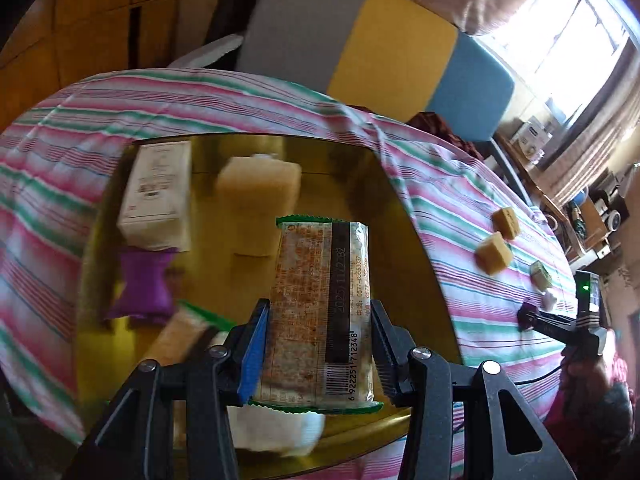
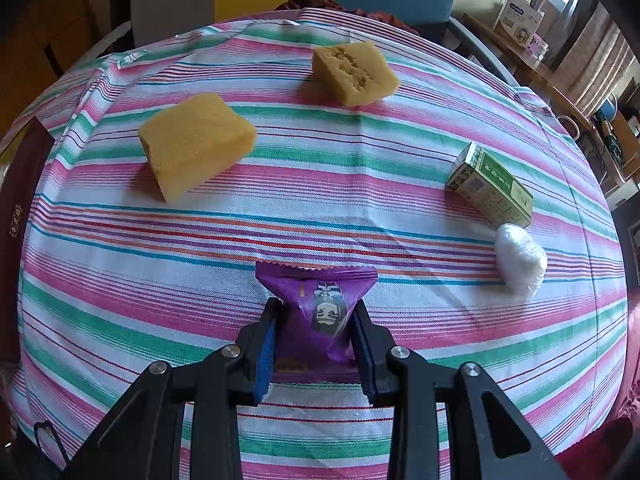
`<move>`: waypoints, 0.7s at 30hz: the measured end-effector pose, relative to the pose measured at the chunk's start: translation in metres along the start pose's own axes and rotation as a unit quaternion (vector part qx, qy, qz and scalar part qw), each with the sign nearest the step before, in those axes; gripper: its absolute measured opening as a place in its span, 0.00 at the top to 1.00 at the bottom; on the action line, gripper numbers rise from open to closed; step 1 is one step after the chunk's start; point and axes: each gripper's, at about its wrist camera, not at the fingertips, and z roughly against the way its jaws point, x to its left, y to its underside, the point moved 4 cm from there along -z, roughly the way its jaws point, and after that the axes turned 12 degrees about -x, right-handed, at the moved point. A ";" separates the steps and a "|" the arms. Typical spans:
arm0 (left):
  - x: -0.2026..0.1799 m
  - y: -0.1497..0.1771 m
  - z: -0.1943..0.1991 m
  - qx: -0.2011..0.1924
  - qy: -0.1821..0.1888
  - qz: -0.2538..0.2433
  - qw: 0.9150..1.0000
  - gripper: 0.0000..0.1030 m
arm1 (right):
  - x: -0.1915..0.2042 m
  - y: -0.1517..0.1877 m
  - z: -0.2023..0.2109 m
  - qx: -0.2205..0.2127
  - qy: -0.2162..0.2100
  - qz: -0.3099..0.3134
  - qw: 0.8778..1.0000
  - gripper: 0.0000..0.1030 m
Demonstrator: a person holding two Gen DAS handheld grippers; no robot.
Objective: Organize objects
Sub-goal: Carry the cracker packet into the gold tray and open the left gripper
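Over the gold tray (image 1: 416, 280) the left gripper (image 1: 320, 344) holds a long cracker pack (image 1: 320, 312), its jaws pressed on both long sides, the barcode end nearest the camera. Only the left view shows the tray and what lies in it: a white box (image 1: 158, 196) at the far left, a purple packet (image 1: 142, 284) just in front of it, a pale cake (image 1: 260, 188) behind the held pack, and a second green-edged pack (image 1: 180, 332) partly hidden by the gripper's left finger. All of these are blurred, and a white lump under the held pack is too smeared to name.

The right view shows the striped cloth (image 2: 120, 300) on the counter. There the right gripper (image 2: 316, 340) is closed tight on a purple snack (image 2: 320, 312), which sits low over the cloth; I cannot tell whether it touches. Beyond it lie two yellow cake blocks (image 2: 196, 144), well apart, and off to the right a green box (image 2: 492, 184) with a white wrapped ball (image 2: 520, 260) just beside it. The left view catches these same pieces only as small shapes at its right edge, beside the right gripper. A dark brown strip at the right view's left edge is cut off.
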 end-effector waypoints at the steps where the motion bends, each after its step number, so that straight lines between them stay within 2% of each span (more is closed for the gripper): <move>1: 0.005 0.001 0.001 0.003 -0.003 0.002 1.000 0.54 | 0.000 0.000 0.000 0.000 0.000 0.000 1.000 0.67; 7: 0.004 -0.001 -0.016 0.014 -0.017 -0.004 1.000 0.54 | 0.002 -0.001 0.001 0.000 0.001 0.002 1.000 0.67; 15: 0.020 -0.008 -0.059 0.036 -0.095 -0.018 0.995 0.54 | 0.002 -0.001 0.000 0.000 0.000 0.004 1.000 0.67; 21: 0.028 -0.006 -0.066 0.036 -0.107 -0.024 0.993 0.53 | 0.002 0.000 0.001 -0.001 0.001 0.006 1.000 0.67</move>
